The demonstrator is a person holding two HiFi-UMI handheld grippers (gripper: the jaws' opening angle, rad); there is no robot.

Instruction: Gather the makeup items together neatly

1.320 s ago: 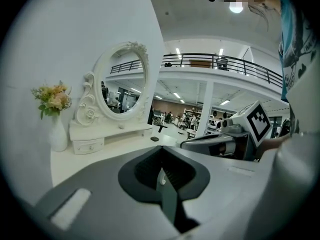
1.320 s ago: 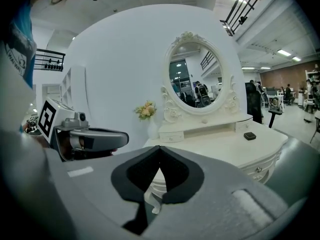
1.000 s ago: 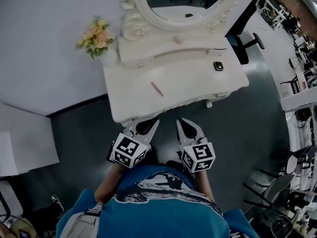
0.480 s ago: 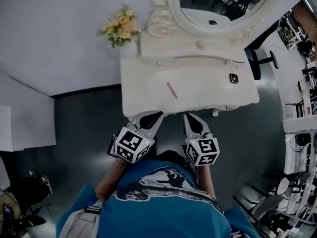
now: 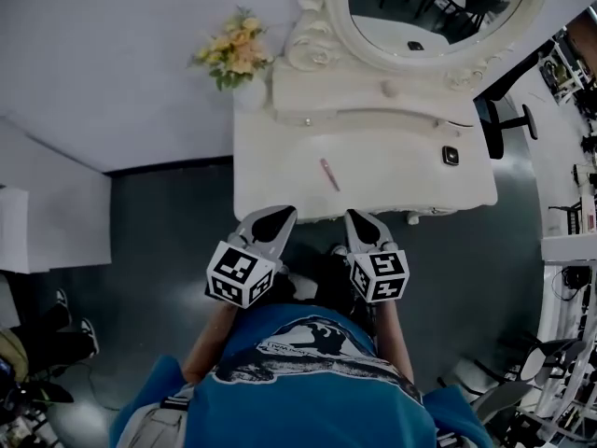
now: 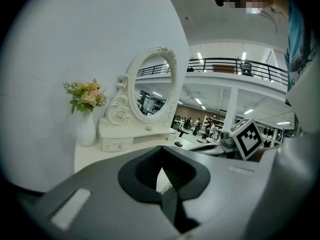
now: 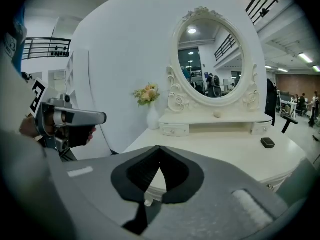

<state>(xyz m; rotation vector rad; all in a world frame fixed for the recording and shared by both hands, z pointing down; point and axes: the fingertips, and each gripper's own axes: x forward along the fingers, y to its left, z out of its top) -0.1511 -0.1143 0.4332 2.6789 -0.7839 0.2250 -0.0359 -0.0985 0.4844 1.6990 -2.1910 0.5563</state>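
Observation:
A thin pink makeup stick (image 5: 329, 174) lies near the middle of the white dressing table (image 5: 270, 180). A small black compact (image 5: 451, 155) sits far to its right, also seen in the right gripper view (image 7: 267, 142) and the left gripper view (image 6: 178, 144). My left gripper (image 5: 282, 212) hovers at the table's front edge, left of the stick, shut and empty (image 6: 161, 148). My right gripper (image 5: 355, 217) is beside it at the same edge, shut with nothing held (image 7: 159, 148). Neither gripper touches an item.
An oval mirror (image 5: 429, 7) on a drawer shelf stands at the table's back. A white vase of flowers (image 5: 233, 56) occupies the back left corner. A white wall runs behind; dark floor surrounds the table. A black chair (image 5: 508, 124) stands to the right.
The head view has swung, so the table now sits further right and lower in the picture. Both grippers stay shut at its front edge.

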